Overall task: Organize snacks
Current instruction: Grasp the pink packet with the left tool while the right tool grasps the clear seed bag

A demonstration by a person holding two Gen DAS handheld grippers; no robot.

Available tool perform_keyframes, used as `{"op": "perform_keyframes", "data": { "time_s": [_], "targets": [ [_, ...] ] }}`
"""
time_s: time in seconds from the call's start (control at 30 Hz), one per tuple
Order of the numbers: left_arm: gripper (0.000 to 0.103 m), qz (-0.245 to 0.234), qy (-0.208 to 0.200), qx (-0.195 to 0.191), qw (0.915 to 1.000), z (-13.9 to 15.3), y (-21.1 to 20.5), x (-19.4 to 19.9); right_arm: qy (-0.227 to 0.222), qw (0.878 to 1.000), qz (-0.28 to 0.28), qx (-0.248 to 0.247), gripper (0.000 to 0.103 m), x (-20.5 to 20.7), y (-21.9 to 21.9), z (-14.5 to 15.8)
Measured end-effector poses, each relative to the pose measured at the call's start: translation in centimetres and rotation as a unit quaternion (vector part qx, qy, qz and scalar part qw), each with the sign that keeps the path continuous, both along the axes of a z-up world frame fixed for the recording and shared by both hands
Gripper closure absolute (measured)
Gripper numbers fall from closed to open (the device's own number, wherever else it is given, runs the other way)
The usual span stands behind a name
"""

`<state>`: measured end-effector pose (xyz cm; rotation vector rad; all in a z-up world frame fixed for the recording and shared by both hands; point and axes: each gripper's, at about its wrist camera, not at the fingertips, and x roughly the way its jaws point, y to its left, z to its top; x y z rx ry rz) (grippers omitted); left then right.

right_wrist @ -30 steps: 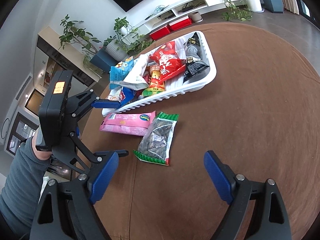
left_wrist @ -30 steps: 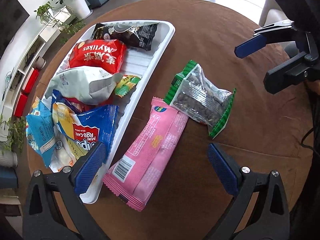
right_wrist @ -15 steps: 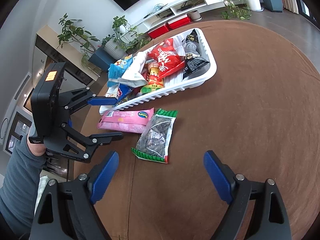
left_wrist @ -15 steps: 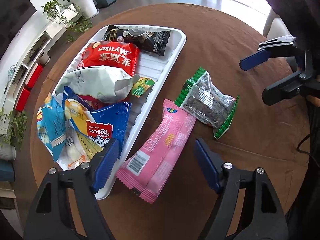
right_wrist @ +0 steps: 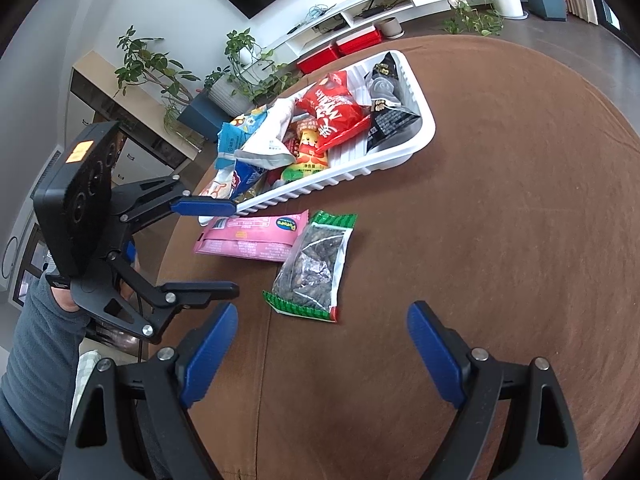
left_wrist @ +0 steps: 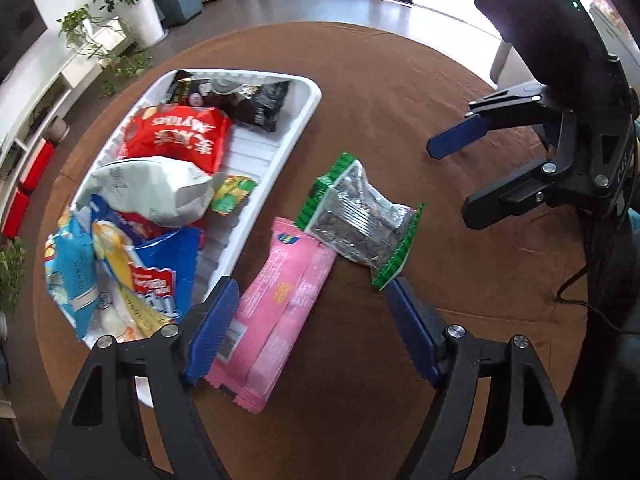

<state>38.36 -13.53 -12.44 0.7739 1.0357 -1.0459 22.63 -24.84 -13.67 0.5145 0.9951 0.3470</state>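
On the brown surface (left_wrist: 400, 92), beside the long edge of the white tray (left_wrist: 280, 160), two packets lie outside it: one pink packet (left_wrist: 276, 304) and one green-edged seed packet (left_wrist: 360, 220), overlapping at one corner. I hold my left gripper (left_wrist: 312, 320) open, fingers straddling the pink packet, probably for pickup. My right gripper (right_wrist: 320, 348) is open and empty near the seed packet. Several packets fill the tray.

black gripper (right_wrist: 316, 348) frames, blue ribbed pads (right_wrist: 208, 354) (silver screws), grey sleeve (right_wrist: 36, 360).
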Motion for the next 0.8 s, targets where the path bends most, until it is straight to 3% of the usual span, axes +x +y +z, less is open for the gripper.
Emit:
{"op": "perform_keyframes", "data": {
  "time_s": [0.1,0.23,0.33,0.53,0.8],
  "targets": [
    [0.028,-0.001,-0.011,0.032,0.9994,-1.5,-0.5,-0.3,0.003,1.000,-0.001,0.001,0.014,0.1,0.0,-0.2],
    [0.028,0.003,0.009,0.040,0.9991,-2.5,-0.7,-0.3,0.004,1.000,0.000,0.001,0.014,0.1,0.0,-0.3],
    [0.044,0.011,0.023,0.062,0.9978,-3.6,-0.7,0.1,0.005,1.000,0.001,-0.001,0.014,0.2,0.0,-0.3],
    [0.047,0.036,0.038,0.051,0.9973,-3.5,0.5,-0.5,0.009,1.000,0.003,-0.010,0.015,0.5,0.4,-0.3],
    [0.047,0.114,0.049,0.020,0.9921,-2.8,3.1,-0.6,0.013,0.999,0.001,-0.047,0.016,1.5,1.2,0.2]
  ]
}}
